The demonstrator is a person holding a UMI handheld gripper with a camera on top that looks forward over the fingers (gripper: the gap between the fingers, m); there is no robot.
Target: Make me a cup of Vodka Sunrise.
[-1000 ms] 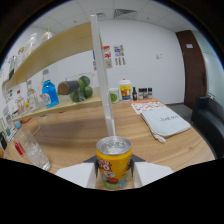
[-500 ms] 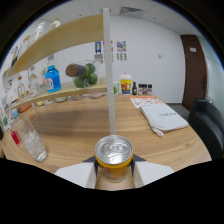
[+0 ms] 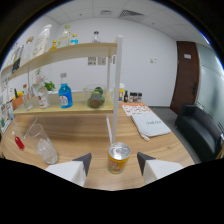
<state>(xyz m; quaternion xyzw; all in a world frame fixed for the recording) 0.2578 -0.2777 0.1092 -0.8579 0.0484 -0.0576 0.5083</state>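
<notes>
A yellow drink can (image 3: 119, 158) with a silver top stands upright on the wooden table (image 3: 75, 132). It sits between the tips of my gripper (image 3: 114, 157), with a clear gap on either side. The gripper is open and its fingers (image 3: 83, 162) touch nothing. To the left of the fingers stands a clear glass (image 3: 43, 145) with ice in it. Beside the glass lies a small red object (image 3: 19, 142).
Just beyond the can rises a white shelf post (image 3: 116, 85) carrying a wooden shelf (image 3: 65, 52) with bottles. A blue bottle (image 3: 65, 95), a glass jar (image 3: 96, 98) and small bottles (image 3: 129, 96) line the back. A white bag (image 3: 152, 125) lies right; a dark sofa (image 3: 202, 127) beyond.
The fingers have spread apart and drawn back from the can, which now stands free on the table. The view has pulled back, so the can looks smaller.
</notes>
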